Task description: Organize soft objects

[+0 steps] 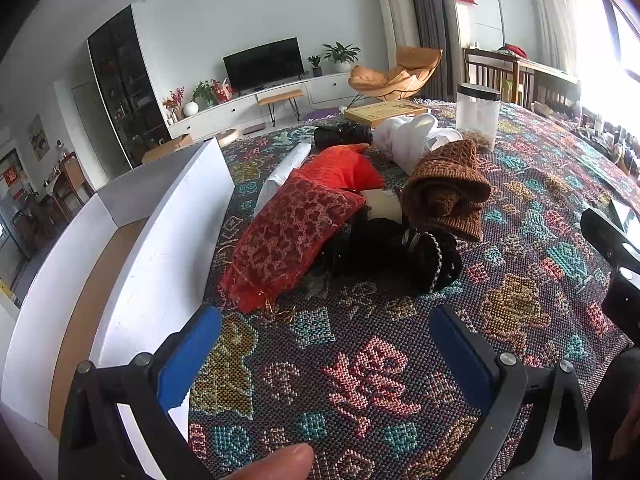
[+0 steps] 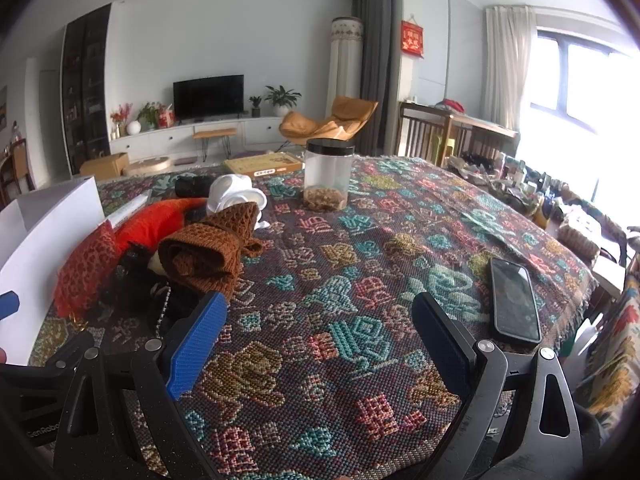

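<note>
A pile of soft things lies on the patterned tablecloth (image 1: 360,360): a red patterned pouch (image 1: 288,236), an orange-red cloth (image 1: 340,168), a rolled brown knit (image 1: 448,188), a black fabric item (image 1: 396,248) and a white cloth (image 1: 408,140). My left gripper (image 1: 324,356) hangs open just in front of the pile, nothing between its blue pads. My right gripper (image 2: 320,340) is open too, to the right of the brown knit (image 2: 208,252) and red pouch (image 2: 86,268). A white open box (image 1: 160,248) stands left of the pile.
A clear jar with a black lid (image 2: 328,176) and a flat yellow box (image 2: 262,165) sit behind the pile. A phone (image 2: 514,300) lies right of my right gripper. Small clutter (image 2: 520,188) lines the table's far right edge. A thumb (image 1: 276,464) shows at the bottom.
</note>
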`<state>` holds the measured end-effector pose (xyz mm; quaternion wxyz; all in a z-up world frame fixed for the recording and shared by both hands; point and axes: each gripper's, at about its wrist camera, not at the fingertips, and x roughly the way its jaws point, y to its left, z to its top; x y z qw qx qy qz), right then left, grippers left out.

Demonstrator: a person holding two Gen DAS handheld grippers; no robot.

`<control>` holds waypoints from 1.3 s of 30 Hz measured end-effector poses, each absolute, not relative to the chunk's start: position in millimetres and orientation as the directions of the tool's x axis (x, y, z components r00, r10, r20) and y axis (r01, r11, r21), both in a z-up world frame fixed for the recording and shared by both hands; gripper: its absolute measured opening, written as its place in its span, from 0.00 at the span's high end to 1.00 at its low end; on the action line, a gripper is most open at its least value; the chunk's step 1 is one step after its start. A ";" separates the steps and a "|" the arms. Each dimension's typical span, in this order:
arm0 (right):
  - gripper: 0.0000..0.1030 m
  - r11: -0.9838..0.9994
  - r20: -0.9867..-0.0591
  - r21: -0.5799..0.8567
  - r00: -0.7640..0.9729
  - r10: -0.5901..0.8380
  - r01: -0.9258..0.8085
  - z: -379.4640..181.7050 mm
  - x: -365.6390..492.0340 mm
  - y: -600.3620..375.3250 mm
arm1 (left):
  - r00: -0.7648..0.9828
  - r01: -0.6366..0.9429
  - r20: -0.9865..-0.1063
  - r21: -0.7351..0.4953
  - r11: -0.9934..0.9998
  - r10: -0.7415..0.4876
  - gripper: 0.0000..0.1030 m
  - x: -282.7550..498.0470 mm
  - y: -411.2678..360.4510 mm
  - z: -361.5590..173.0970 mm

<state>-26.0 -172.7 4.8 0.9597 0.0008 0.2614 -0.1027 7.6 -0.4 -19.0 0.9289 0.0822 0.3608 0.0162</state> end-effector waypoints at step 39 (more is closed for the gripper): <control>0.07 0.982 -0.555 -0.067 0.811 -0.185 0.179 3.2 -15.6 -168.9 | 0.630 0.046 -0.768 0.184 0.982 0.114 0.00 31.0 -3.6 -70.1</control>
